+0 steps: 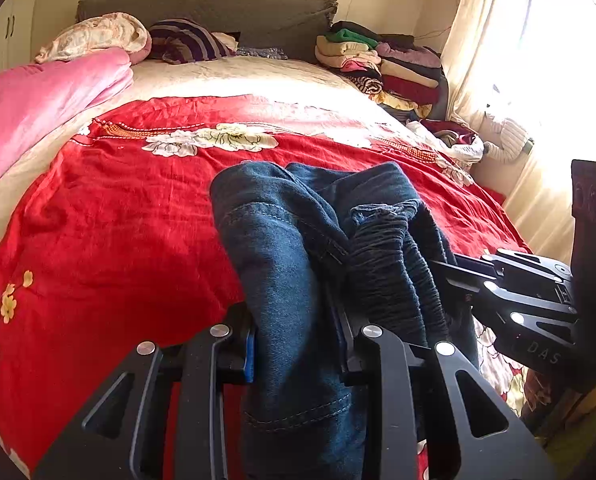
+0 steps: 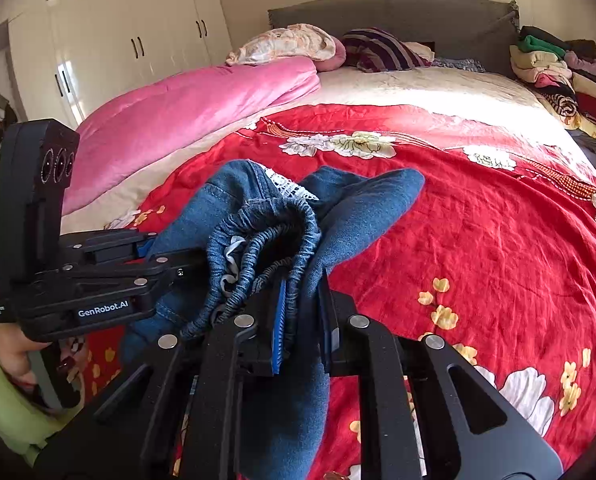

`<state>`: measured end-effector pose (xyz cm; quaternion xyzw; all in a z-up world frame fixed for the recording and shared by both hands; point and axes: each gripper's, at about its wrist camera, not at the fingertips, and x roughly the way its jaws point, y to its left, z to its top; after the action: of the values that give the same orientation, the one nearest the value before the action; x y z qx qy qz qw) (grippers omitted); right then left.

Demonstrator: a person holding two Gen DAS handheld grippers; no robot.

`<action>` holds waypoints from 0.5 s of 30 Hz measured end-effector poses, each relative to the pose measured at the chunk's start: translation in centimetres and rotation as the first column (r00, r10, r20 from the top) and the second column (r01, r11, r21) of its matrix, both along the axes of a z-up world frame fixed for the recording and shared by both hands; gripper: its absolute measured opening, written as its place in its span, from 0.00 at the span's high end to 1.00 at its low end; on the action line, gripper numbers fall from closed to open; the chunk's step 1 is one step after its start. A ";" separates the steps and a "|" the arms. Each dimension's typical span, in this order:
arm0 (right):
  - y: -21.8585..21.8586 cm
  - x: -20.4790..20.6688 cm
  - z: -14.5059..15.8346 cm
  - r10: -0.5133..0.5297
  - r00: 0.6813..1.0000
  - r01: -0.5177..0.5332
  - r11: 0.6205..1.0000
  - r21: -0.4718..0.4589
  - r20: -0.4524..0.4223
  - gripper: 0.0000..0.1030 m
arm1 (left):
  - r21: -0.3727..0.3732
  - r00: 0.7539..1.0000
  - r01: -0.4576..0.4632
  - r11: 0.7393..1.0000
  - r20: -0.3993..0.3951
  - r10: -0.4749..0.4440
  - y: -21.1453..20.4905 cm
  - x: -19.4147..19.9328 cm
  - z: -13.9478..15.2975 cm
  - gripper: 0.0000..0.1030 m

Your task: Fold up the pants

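Both grippers are clamping the bunched blue denim pants: left gripper on a thick fold, right gripper near the elastic waistband. Pants are hanging at 6 o'clock over the red floral bedspread; folding is looking barely begun, spreading flat remaining.

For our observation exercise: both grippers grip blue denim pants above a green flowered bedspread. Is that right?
Not quite: the bedspread is red with flowers, not green, as the right wrist view shows. The left gripper and the right gripper do grip the blue denim pants.
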<state>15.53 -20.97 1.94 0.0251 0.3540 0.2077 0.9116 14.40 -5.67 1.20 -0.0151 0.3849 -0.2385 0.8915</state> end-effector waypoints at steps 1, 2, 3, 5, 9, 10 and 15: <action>0.0 0.1 0.0 -0.002 1.000 0.002 1.000 0.001 -0.001 0.92 | 0.000 1.000 0.000 1.000 0.001 0.000 -0.1 0.0 0.0 0.74; -0.1 0.1 0.0 -0.003 1.000 0.003 1.000 0.002 -0.001 0.92 | 0.000 1.000 0.000 1.000 0.002 0.000 -0.1 0.1 0.0 0.74; -0.1 0.2 0.0 -0.004 1.000 0.004 1.000 0.003 -0.001 0.92 | -0.001 1.000 -0.001 1.000 0.004 0.001 -0.2 0.1 0.1 0.74; -0.1 0.3 0.0 -0.004 1.000 0.004 1.000 0.004 -0.002 0.92 | -0.001 1.000 -0.002 1.000 0.006 0.002 -0.2 0.1 0.2 0.74; -0.1 0.4 0.0 -0.003 1.000 0.003 1.000 0.003 -0.001 0.92 | -0.003 1.000 -0.006 1.000 0.010 0.006 -0.2 0.1 0.2 0.74; -0.2 0.5 0.1 -0.003 1.000 0.003 1.000 0.002 0.000 0.92 | -0.004 1.000 -0.007 1.000 0.011 0.007 -0.2 0.1 0.3 0.74; -0.3 0.9 0.0 -0.007 1.000 0.007 1.000 -0.001 -0.006 0.92 | -0.005 1.000 -0.011 1.000 0.009 0.011 -0.1 0.5 0.1 0.74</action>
<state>16.41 -21.22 1.97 0.0262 0.3567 0.2044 0.9112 14.87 -5.81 1.30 -0.0182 0.3802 -0.2347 0.8944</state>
